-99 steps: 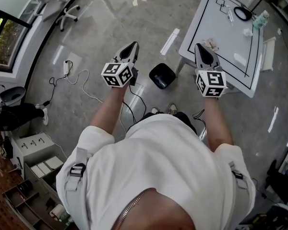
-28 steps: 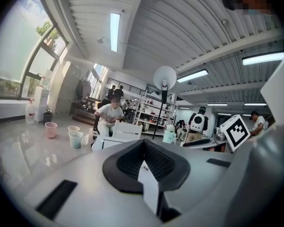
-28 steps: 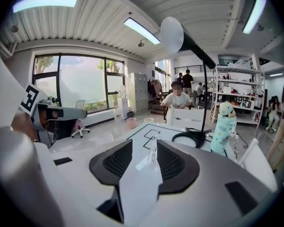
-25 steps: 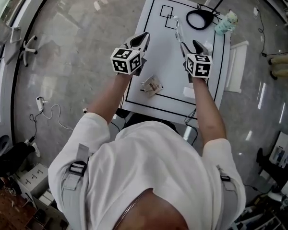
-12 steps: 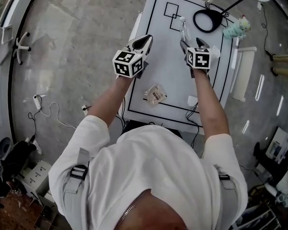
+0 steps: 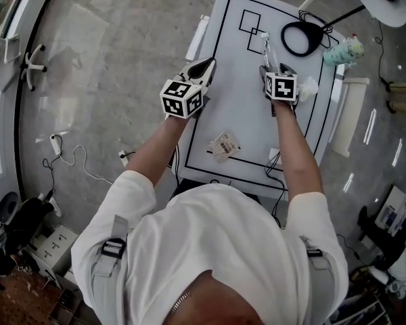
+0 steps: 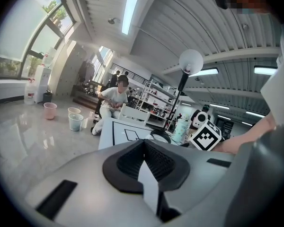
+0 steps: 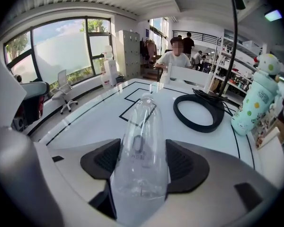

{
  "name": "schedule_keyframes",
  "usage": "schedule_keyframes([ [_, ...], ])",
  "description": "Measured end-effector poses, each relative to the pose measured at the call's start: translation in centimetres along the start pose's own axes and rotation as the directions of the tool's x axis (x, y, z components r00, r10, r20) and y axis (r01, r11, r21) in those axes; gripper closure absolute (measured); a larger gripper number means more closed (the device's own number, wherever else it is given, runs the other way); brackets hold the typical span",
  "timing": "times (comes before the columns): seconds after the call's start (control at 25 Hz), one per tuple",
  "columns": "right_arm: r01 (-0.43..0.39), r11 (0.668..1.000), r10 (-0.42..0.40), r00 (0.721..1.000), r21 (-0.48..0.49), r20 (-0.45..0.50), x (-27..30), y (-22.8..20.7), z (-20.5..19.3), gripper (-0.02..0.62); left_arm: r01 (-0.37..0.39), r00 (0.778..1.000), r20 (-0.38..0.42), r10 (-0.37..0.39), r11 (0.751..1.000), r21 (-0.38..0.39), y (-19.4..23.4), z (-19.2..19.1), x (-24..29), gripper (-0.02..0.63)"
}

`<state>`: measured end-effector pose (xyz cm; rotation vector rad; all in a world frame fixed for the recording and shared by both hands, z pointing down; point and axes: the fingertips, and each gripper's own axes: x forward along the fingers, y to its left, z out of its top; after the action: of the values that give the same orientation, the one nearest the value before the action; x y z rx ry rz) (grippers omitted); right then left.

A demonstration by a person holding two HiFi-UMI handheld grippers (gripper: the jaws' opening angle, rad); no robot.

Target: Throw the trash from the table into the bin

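**Head view:** white table (image 6: 233,93) w/ black outline & two drawn squares, on grey glossy floor (image 6: 108,80). At left, office chair (image 6: 30,63) & loose cable (image 6: 71,156), well apart from table. On table:
- wrapper (image 6: 224,144) near the near edge, btwn the arms
- clear bottle (image 6: 266,46) lying flat, running out ahead of R gripper (image 6: 276,69)
- tissue (image 6: 310,87) just right of that gripper
- flask (image 6: 344,49) by far right edge

L gripper (image 6: 207,64) over table's left edge, nothing by its tip.

**L gripper view:** jaws clenched, pads together, nothing btwn. Beyond:
- table end w/ seated person (image 7: 114,100)
- buckets (image 7: 75,122) on floor
- big windows (image 7: 19,37) at left
- ribbed ceiling (image 7: 180,22) w/ strip lights (image 7: 131,11)

No sign of these from the head cam. R gripper's marker cube (image 7: 207,136) at right.

**R gripper view:** jaws spread wide, just been opening. Bottle lengthwise btwn the pads, cap end away, undented, not gripped. Black ring (image 8: 199,127) w/ cable ahead-right, flask beside it. Lamp pole (image 8: 235,41) rising behind ring. Windows & chair at left.
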<state>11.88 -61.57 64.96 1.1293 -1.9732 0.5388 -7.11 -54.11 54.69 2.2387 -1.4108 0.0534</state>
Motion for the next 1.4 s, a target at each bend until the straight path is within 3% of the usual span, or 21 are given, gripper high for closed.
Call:
schedule_keyframes([
  [0.28,-0.039,0.998,0.037,0.998,0.042,0.048,-1.8,0.6,0.3,0.295,-0.008,1.000,0.003,0.008,1.000,-0.005,-0.1,-0.1,-0.5,0.595],
  [0.6,-0.077,0.993,0.056,0.972,0.086,0.230,-9.4,1.4,2.4,0.296,-0.018,0.998,0.057,0.016,0.999,0.032,-2.5,1.8,-2.9,0.595],
  [0.76,-0.108,0.989,0.066,0.931,0.099,0.359,-15.1,2.2,3.3,0.296,-0.050,0.991,0.125,0.042,0.997,0.056,-4.2,3.5,-6.0,0.595],
  [1.04,-0.155,0.985,0.089,0.836,0.077,0.542,-25.9,3.6,2.6,0.296,-0.129,0.966,0.235,0.104,0.987,0.094,-7.4,5.7,-13.3,0.595],
  [1.24,-0.186,0.982,0.122,0.784,0.042,0.609,-31.2,5.3,0.9,0.296,-0.176,0.944,0.299,0.137,0.979,0.106,-10.5,6.2,-18.3,0.595],
  [1.4,-0.209,0.978,0.160,0.758,0.004,0.632,-34.8,7.1,-1.1,0.296,-0.204,0.928,0.337,0.158,0.973,0.105,-13.3,5.7,-22.3,0.595],
])
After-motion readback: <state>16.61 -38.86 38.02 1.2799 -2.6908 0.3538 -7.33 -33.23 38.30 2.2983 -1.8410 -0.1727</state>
